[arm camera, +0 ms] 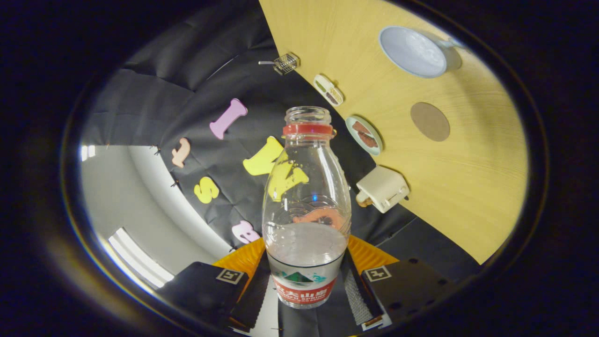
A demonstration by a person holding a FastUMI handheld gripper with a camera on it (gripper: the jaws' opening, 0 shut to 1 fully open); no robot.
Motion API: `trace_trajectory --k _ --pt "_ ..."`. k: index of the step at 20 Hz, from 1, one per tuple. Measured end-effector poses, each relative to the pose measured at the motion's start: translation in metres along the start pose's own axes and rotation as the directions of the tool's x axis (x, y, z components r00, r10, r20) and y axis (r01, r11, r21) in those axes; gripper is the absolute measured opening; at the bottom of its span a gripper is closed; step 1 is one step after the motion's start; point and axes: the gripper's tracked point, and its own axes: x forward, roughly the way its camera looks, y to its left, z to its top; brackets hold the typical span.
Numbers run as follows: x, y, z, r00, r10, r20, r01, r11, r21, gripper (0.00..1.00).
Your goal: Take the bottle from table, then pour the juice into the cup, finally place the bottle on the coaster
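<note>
My gripper [306, 292] is shut on the clear plastic bottle [306, 206], both fingers pressing its labelled lower part. The bottle is uncapped, with a red ring under its open mouth, and holds liquid in its lower part. The whole view is rolled, so the wooden table [468, 187] stands tilted to the right of the bottle, and the bottle is lifted clear of it. A pale blue cup [412, 51] sits on the table far beyond the bottle's mouth. The round brown coaster [430, 121] lies on the table between the cup and my fingers.
Along the table's edge by the black cloth wall sit a small wire basket [286, 63], a small dish with snacks [328, 90], a plate with brown food [364, 135] and a white toaster [383, 188].
</note>
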Motion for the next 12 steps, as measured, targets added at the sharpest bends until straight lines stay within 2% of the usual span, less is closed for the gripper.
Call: trace_trajectory --k 3,7,10,12 --pt "-0.002 0.000 0.000 1.000 -0.005 0.000 0.005 0.999 -0.043 0.78" --pt "-0.001 0.007 0.009 1.000 -0.014 0.012 0.016 0.982 -0.190 0.79" --pt "-0.001 0.010 0.014 1.000 -0.012 0.005 0.013 0.946 -0.323 0.79" --pt "0.001 0.004 0.022 0.998 -0.053 0.022 0.058 0.901 -0.430 0.79"
